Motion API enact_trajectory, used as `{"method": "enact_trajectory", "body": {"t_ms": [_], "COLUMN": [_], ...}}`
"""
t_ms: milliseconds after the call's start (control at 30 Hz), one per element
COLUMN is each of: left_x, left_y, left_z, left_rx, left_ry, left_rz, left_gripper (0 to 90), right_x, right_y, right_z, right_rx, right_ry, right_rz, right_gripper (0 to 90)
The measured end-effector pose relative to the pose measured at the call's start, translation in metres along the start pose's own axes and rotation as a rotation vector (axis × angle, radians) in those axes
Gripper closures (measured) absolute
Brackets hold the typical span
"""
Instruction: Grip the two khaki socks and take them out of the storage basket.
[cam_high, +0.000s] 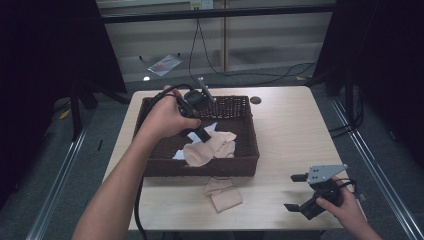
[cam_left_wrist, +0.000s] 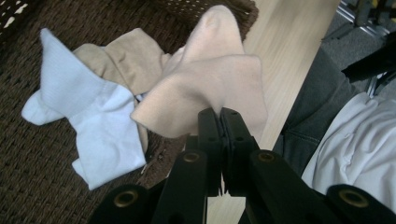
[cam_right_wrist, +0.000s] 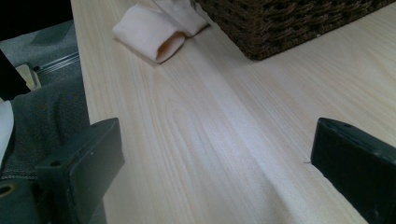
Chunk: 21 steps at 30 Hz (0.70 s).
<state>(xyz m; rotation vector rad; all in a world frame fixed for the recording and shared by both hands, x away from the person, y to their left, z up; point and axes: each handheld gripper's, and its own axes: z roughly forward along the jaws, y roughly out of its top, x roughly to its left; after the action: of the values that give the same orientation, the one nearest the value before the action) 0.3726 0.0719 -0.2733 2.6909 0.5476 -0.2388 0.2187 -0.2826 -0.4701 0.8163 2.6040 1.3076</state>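
Left tongs (cam_left_wrist: 219, 114) pinching sock (cam_left_wrist: 205, 88) edge

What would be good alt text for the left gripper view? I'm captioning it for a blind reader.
The left tool, jaws shut, pinches a beige sock above a dark wicker basket. A white sock and a tan sock lie on the basket floor, with the pale wooden table beyond the rim.

Pale wooden tabletop (cam_high: 290, 130), small dark round hole (cam_high: 255, 100) near far edge. White sock (cam_left_wrist: 93, 116) and tan sock (cam_left_wrist: 126, 58) lying overlapped on basket floor. Folded beige sock (cam_high: 223, 194) on tabletop just before basket. Clear plastic bag (cam_high: 165, 64) on floor beyond.
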Motion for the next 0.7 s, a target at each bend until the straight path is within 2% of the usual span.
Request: {"method": "enact_trajectory", "body": {"t_ms": [133,200,267,333,433,500,533,600,633,700], "left_x": [-0.006,-0.01,-0.012,-0.019,-0.024,-0.029,-0.029,-0.032,-0.035,-0.037], "left_y": [-0.001,-0.001,-0.002,-0.003,-0.003,-0.005,-0.005,-0.005,-0.006,-0.006], "left_z": [0.004,0.007,0.009,0.013,0.015,0.02,0.02,0.022,0.025,0.029], "left_rx": [0.003,0.011,-0.003,0.007,0.012,0.004,0.004,0.021,0.004,0.013], "left_ry": [-0.009,-0.026,-0.022,-0.03,-0.04,-0.048,-0.048,-0.055,-0.055,-0.066], "left_rz": [0.017,0.027,0.038,0.057,0.065,0.076,0.076,0.102,0.097,0.108], "left_gripper": [88.1,88.1,88.1,88.1,88.0,88.0,87.9,87.9,87.8,87.8], "right_x": [0.0,0.0,0.0,0.001,0.0,0.0,0.0,0.001,0.001,0.0], "right_y": [0.0,0.0,0.0,0.0,0.0,0.0,0.0,0.0,0.0,0.0], "right_z": [0.001,0.001,0.0,0.001,0.001,0.001,0.001,0.001,0.001,0.002], "right_rx": [0.002,0.003,0.003,0.005,0.003,0.002,0.002,0.006,0.006,0.007], "right_ry": [0.002,-0.002,-0.001,0.0,0.003,0.002,0.002,0.0,-0.001,-0.002], "right_rz": [-0.002,-0.002,-0.002,0.002,0.002,-0.003,-0.003,-0.002,-0.002,-0.001], "right_gripper": [2.3,2.3,2.3,2.3,2.3,2.3,2.3,2.3,2.3,2.3]}}
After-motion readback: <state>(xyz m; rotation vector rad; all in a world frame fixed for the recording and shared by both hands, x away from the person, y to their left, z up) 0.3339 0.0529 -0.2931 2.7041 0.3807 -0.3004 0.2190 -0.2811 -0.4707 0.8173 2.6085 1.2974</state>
